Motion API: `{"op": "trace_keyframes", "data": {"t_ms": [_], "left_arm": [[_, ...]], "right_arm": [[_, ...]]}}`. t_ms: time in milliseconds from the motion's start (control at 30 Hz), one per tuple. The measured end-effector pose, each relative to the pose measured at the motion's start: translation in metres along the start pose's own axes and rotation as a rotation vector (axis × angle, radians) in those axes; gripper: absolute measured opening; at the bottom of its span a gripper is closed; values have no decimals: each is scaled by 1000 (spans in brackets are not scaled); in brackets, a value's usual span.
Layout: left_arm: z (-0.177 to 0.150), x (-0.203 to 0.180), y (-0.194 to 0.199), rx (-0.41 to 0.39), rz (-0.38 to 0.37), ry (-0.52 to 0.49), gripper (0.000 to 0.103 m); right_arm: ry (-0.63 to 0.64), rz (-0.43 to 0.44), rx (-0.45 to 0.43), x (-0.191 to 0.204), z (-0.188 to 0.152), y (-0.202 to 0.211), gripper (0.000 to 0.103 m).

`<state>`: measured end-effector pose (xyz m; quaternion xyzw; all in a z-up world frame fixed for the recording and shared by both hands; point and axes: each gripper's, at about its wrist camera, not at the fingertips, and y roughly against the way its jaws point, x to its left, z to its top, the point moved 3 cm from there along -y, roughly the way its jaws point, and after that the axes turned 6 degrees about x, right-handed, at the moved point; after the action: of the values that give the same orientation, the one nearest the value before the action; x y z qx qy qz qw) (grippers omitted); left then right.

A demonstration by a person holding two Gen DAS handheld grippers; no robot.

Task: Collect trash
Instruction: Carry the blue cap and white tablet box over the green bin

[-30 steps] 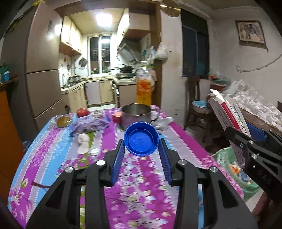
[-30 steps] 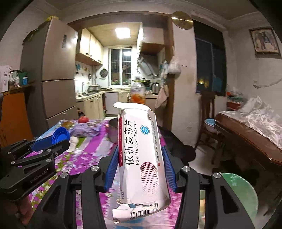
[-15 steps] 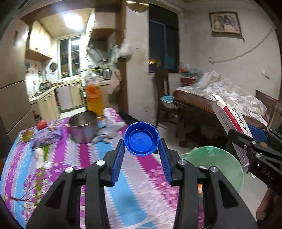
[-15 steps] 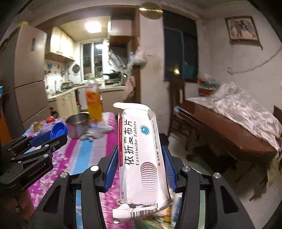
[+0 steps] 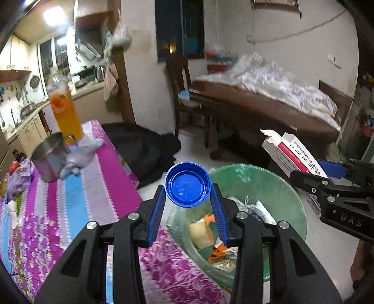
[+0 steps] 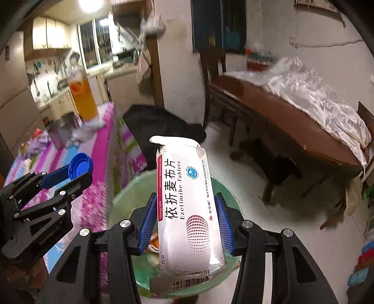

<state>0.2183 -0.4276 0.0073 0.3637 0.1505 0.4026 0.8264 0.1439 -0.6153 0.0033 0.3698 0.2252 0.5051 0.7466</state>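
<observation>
We have swung both hands off the counter [image 5: 77, 187]. Left gripper [image 5: 188, 198] jaws pinch a blue cap [image 5: 188, 184]; right gripper [image 6: 185, 215] jaws clamp a tablet box [image 6: 187, 210]. The green-lined bin [image 5: 268, 187] now sits below both jaws, so we judge dropping comes next.

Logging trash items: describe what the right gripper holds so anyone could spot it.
Find the green bin beside the striped table. Above it the right gripper clamps a medicine box: white, flattened, red-edged, unlike the round blue cap nearby.

Dim warm room lit by a glaring ceiling lamp [image 5: 54, 16] far beyond the fingers, background motion-blurred, fisheye edges bent and black.
</observation>
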Motion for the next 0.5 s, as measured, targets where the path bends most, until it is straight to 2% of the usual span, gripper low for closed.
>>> {"op": "trace_keyframes", "data": {"t_ms": [133,267,500], "left_arm": [[-6,-7,-21,64,1,-13,38],[-9,-10,-31,97,7,-18,38],[-10,-7,-37,116,21,-13,38]], "right_arm": [[2,-16,61,1,-4,-24,50],[-14,5,106,-5,-11,-40,50],[-26,22,121,-4,-22,-45,50]]}}
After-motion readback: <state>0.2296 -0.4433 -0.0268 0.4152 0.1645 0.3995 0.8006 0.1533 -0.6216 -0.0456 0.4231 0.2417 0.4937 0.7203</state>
